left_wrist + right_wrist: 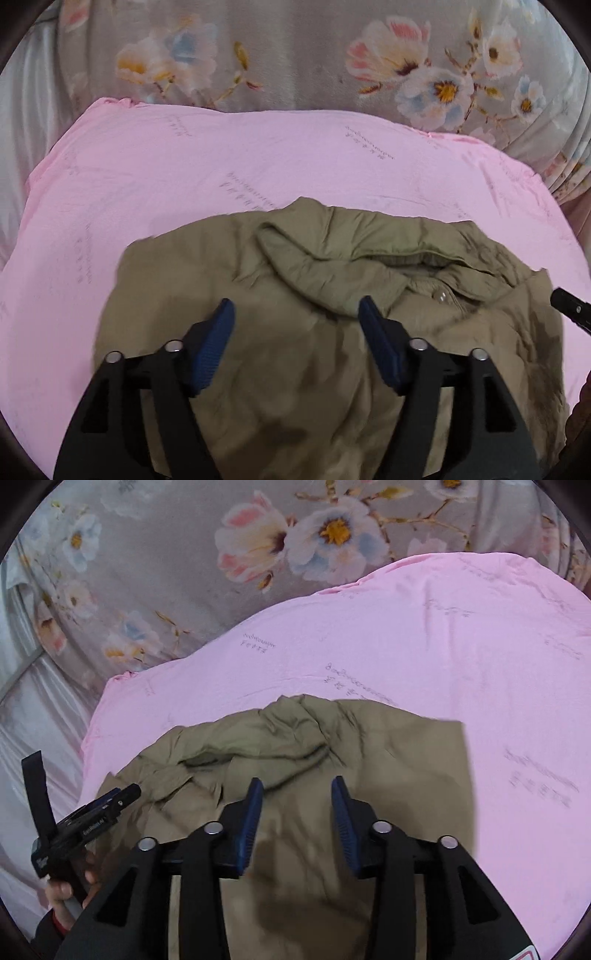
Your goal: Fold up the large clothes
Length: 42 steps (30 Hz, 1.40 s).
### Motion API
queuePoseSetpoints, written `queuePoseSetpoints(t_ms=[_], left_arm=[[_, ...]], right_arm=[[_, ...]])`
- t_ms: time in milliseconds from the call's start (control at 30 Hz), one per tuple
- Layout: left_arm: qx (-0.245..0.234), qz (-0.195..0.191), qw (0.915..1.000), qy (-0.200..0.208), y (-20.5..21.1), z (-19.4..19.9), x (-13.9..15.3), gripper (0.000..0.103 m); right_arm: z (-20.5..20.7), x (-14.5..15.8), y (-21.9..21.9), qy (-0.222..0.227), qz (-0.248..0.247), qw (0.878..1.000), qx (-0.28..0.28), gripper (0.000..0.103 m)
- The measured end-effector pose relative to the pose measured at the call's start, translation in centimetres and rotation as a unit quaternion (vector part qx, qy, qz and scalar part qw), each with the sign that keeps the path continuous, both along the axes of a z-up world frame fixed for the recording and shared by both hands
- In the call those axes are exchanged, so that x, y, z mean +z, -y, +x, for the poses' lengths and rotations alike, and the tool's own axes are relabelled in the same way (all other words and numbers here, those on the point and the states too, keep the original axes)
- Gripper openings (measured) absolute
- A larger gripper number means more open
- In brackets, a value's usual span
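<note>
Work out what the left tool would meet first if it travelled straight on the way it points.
Probably the olive jacket just below the collar; the left tool points down at it, depth unclear.

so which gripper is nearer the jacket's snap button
Left. The left gripper hovers open just beside the snap button; the right gripper is over the plain side, farther off.

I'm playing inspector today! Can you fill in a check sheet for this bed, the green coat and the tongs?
Surface: pink sheet, lightly wrinkled, faint printed writing.
Job's things: olive jacket lying rumpled on the sheet, collar bunched at the far end.
Clutter: nothing seen.
Grippers: left tongs open, nothing between them; right tongs open, above the jacket, nothing held.
Cables: nothing seen.
Surroundings: grey floral bedding beyond the sheet; pale satin cloth beside it; a hand holds the left tool.
</note>
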<state>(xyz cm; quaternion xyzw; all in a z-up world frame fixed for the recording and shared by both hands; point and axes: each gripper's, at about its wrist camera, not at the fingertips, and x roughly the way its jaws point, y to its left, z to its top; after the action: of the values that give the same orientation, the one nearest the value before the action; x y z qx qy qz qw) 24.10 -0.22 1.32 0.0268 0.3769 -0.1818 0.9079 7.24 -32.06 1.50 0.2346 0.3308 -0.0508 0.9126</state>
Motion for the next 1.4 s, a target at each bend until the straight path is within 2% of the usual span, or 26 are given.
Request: queuePoseSetpoints(t_ms=[33, 67, 100, 233, 367, 467, 533, 667, 733, 800, 833, 867, 900, 933, 967, 1000, 1033, 1133, 1233, 1400], left_arm=[[0.001, -0.005, 1.0, -0.004, -2.3, -1.5, 0.4, 0.074], [0.004, -0.004, 0.9999, -0.008, -4.1, -2.5, 0.7, 0.074], [0.008, -0.005, 0.9997, -0.02, -6.7, -4.0, 0.7, 0.075], [0.017, -0.036, 0.9959, -0.081, -15.2, -9.3, -0.3, 0.075], [0.021, -0.059, 0.991, -0.119, -20.7, -15.7, -1.8, 0.075], [0.021, -0.064, 0.9865, -0.149, -22.6, -20.3, -3.5, 0.075], [0.016, -0.073, 0.9833, -0.166, -23.3, -22.4, -4.4, 0.075], [0.015, -0.129, 0.9747, -0.182, -24.3, -25.3, -5.2, 0.076], [0.009, -0.144, 0.9731, -0.18, -24.1, -26.1, -5.0, 0.075], [-0.01, -0.168, 0.9669, -0.192, -23.4, -26.5, -4.8, 0.075], [-0.015, -0.171, 0.9659, -0.194, -22.9, -26.6, -4.9, 0.075], [-0.013, -0.158, 0.9692, -0.188, -22.4, -26.8, -5.0, 0.075], [-0.013, -0.149, 0.9713, -0.185, -21.9, -26.9, -5.1, 0.07], [-0.009, -0.142, 0.9733, -0.18, -21.6, -27.0, -5.2, 0.057], [-0.008, -0.139, 0.9741, -0.178, -21.4, -27.1, -5.3, 0.051], [-0.008, -0.14, 0.9738, -0.179, -21.4, -27.2, -5.1, 0.033], [-0.007, -0.145, 0.9738, -0.175, -21.7, -27.3, -4.8, 0.021], [-0.016, -0.173, 0.9736, -0.148, -22.7, -28.3, -2.4, 0.008], [-0.034, -0.194, 0.9738, -0.113, -23.4, -29.9, 1.2, 0.006], [-0.058, -0.224, 0.9724, -0.033, -24.3, -32.6, 8.6, 0.006]], right_arm=[[-2.9, 0.1, 0.3, -0.002, -0.004, 1.0, -0.002, 0.063], [-5.7, 0.1, 0.5, -0.007, -0.007, 1.0, -0.004, 0.069], [-9.4, -0.2, 0.8, -0.017, -0.006, 1.0, -0.001, 0.071], [-19.8, -2.7, 1.2, -0.053, 0.034, 0.998, 0.012, 0.073], [-26.9, -5.4, -0.5, -0.084, 0.08, 0.993, 0.031, 0.073], [-30.2, -7.5, -2.4, -0.106, 0.11, 0.987, 0.049, 0.073], [-31.4, -8.4, -4.0, -0.104, 0.129, 0.984, 0.064, 0.073], [-32.8, -8.3, -5.8, -0.069, 0.121, 0.988, 0.067, 0.074], [-32.9, -8.4, -6.0, -0.054, 0.151, 0.984, 0.076, 0.075], [-32.8, -8.5, -6.5, -0.043, 0.171, 0.981, 0.086, 0.074], [-32.7, -8.5, -6.9, -0.042, 0.166, 0.982, 0.085, 0.073], [-32.6, -8.5, -7.3, -0.043, 0.156, 0.983, 0.084, 0.07], [-32.5, -8.5, -7.6, -0.044, 0.144, 0.985, 0.081, 0.066], [-32.4, -8.5, -7.7, -0.047, 0.137, 0.986, 0.078, 0.057], [-32.4, -8.5, -7.8, -0.049, 0.133, 0.987, 0.077, 0.039], [-32.5, -8.4, -7.7, -0.047, 0.133, 0.987, 0.077, 0.027], [-32.8, -8.3, -7.5, -0.038, 0.137, 0.987, 0.075, 0.017], [-34.3, -6.2, -7.0, 0.01, 0.135, 0.988, 0.076, 0.01], [-36.0, -2.5, -7.3, 0.067, 0.121, 0.986, 0.09, 0.008], [-37.6, 5.3, -8.4, 0.162, 0.061, 0.979, 0.103, 0.007]])
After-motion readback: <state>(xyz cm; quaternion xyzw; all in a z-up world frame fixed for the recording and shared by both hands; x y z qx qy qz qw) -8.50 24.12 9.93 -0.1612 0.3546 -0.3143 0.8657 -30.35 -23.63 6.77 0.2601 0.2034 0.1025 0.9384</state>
